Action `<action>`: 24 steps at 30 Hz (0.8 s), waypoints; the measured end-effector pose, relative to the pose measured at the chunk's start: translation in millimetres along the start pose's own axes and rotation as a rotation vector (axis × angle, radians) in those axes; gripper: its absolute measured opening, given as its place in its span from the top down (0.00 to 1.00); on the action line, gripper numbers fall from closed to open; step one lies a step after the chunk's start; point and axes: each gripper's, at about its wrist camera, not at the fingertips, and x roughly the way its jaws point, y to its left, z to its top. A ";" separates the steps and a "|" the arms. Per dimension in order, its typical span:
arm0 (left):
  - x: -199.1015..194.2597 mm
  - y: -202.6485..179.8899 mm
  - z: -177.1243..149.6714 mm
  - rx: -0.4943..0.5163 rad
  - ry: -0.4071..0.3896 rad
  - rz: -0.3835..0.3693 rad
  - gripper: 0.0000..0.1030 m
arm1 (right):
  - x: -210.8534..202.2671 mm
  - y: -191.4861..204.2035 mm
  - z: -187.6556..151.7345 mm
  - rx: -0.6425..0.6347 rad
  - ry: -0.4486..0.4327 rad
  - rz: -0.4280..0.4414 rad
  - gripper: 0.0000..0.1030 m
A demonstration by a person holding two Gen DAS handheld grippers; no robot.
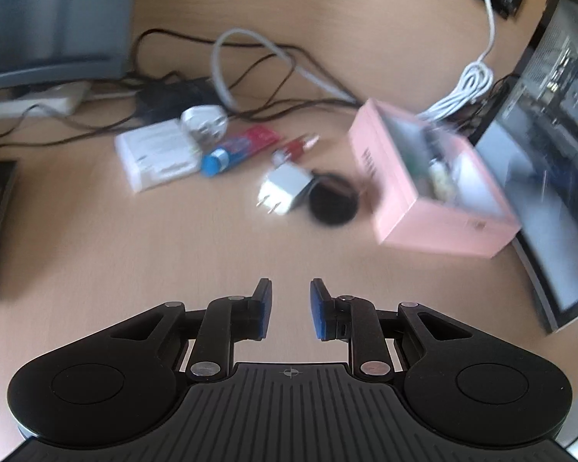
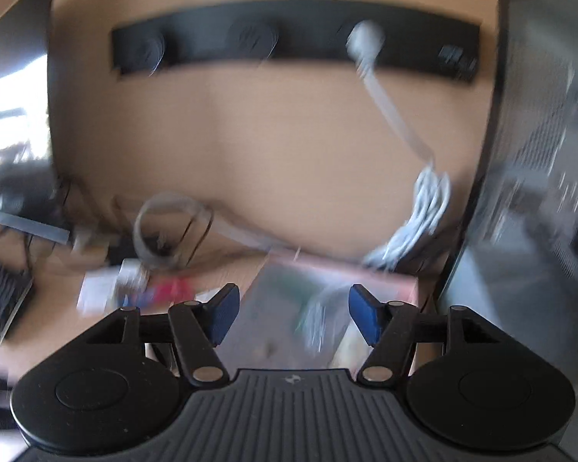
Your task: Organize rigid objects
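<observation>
On the wooden desk an open pink box (image 1: pixel 443 227) holds several small items. To its left lie a black round disc (image 1: pixel 333 202), a white plug adapter (image 1: pixel 285 188), a red pen (image 1: pixel 296 144), a blue-capped tube (image 1: pixel 231 152) and a white carton (image 1: pixel 156 154). My left gripper (image 1: pixel 290 308) hovers over bare desk in front of them, its jaws drawn in to a narrow gap with nothing between them. In the blurred right wrist view my right gripper (image 2: pixel 293 315) hangs open above the pink box (image 2: pixel 339 269), holding nothing.
Dark and white cables (image 1: pixel 250 61) tangle behind the objects. A coiled white cord (image 1: pixel 466 92) runs to a black power strip (image 2: pixel 296 38) on the desk. A computer case (image 1: pixel 551 154) stands right of the box. A keyboard (image 2: pixel 0 300) sits at the left.
</observation>
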 end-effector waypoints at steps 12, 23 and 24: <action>94.2 -60.0 85.4 0.232 0.052 -0.044 0.76 | -21.9 15.5 -111.7 0.001 0.167 -0.014 0.39; 85.9 -51.6 37.1 0.293 0.092 -0.046 0.76 | -25.8 9.3 -126.2 0.052 0.202 -0.033 0.39; 78.7 -47.0 30.5 0.281 0.081 -0.048 0.76 | -23.1 10.1 -123.1 0.052 0.195 -0.027 0.39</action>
